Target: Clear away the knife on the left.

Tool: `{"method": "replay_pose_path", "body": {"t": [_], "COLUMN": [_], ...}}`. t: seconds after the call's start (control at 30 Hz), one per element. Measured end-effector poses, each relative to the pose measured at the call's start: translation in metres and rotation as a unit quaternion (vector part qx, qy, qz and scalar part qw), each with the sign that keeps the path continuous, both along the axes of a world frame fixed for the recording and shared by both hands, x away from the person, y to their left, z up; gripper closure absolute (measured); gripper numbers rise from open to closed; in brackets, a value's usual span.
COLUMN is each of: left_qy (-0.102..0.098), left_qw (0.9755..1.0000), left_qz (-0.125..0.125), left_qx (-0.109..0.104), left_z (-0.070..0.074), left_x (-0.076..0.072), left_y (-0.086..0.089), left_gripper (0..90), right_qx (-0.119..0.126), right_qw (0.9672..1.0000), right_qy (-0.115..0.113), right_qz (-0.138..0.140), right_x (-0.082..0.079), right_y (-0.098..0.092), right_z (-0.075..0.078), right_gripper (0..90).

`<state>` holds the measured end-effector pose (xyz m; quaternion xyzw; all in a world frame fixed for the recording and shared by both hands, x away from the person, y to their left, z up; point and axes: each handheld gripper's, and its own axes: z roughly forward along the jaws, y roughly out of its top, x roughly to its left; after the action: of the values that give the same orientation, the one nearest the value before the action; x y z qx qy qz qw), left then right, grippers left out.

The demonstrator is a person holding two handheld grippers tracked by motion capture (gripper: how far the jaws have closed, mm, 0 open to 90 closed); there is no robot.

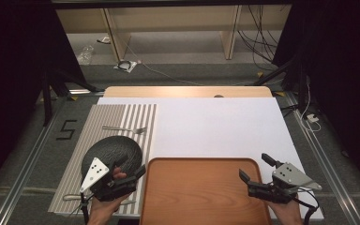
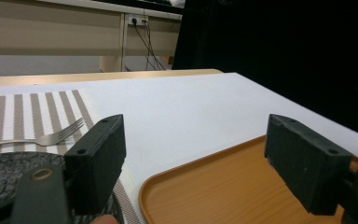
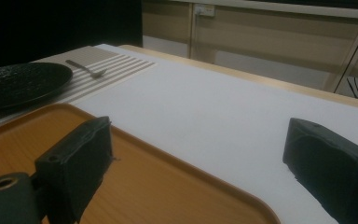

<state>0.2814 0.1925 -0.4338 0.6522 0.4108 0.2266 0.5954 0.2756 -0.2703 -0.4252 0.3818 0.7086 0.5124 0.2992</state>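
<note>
1. Left tool [image 1: 136,174] jaws wide apart, nothing between them; it hovers at the near left corner of the tray [image 1: 201,187], just beside the black plate [image 1: 112,152].
2. Right tool [image 1: 255,171] also wide open and empty, straddling the tray's right rim, as the right gripper view shows: one jaw over the wood, one over the white sheet [image 1: 215,126].
3. The tray lies flat at the near edge of the table [image 1: 187,91], partly on the white sheet, touching or just overlapping the striped placemat [image 1: 108,122]; nothing on it.
4. Risk: if both tools go for the tray, an uneven grip on the shallow rim could let it slip or tilt.
5. Risk: the left tool sits very close to the plate; a sideways move could knock the plate or drag the placemat.
6. The fork [image 1: 124,129] lies on the placemat beyond the plate, well apart from both tools; likely safe unless the mat shifts.
7. Nothing stands in the way on the right; the plate crowds the left approach.
</note>
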Motion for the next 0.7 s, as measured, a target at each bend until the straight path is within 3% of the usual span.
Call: {"method": "replay_pose_path", "body": {"t": [0.17, 0.3, 0.4, 0.7], "left_qy": [0.007, 0.033, 0.047, 0.07], "left_qw": [1.0, 0.9984, 0.9967, 0.9932], "left_qz": [-0.003, -0.015, -0.023, -0.028], "left_qx": [0.002, 0.044, 0.063, 0.09], "left_z": [0.001, 0.004, 0.004, 0.008], "left_x": [0.0, 0.001, 0.0, 0.004], "left_y": [0.001, 0.004, 0.007, 0.013], "left_gripper": [20.7, 21.7, 23.1, 22.7], "right_qx": [0.001, 0.0, -0.002, -0.002], "right_qw": [1.0, 1.0, 1.0, 1.0], "right_qy": [-0.002, -0.003, -0.002, -0.003], "right_qz": [0.001, 0.002, 0.003, 0.003], "right_x": [0.0, -0.001, -0.001, -0.001], "right_y": [0.001, 0.002, 0.002, 0.002], "right_z": [-0.001, 0.0, 0.0, 0.0], "right_gripper": [9.2, 9.2, 9.2, 9.4]}}
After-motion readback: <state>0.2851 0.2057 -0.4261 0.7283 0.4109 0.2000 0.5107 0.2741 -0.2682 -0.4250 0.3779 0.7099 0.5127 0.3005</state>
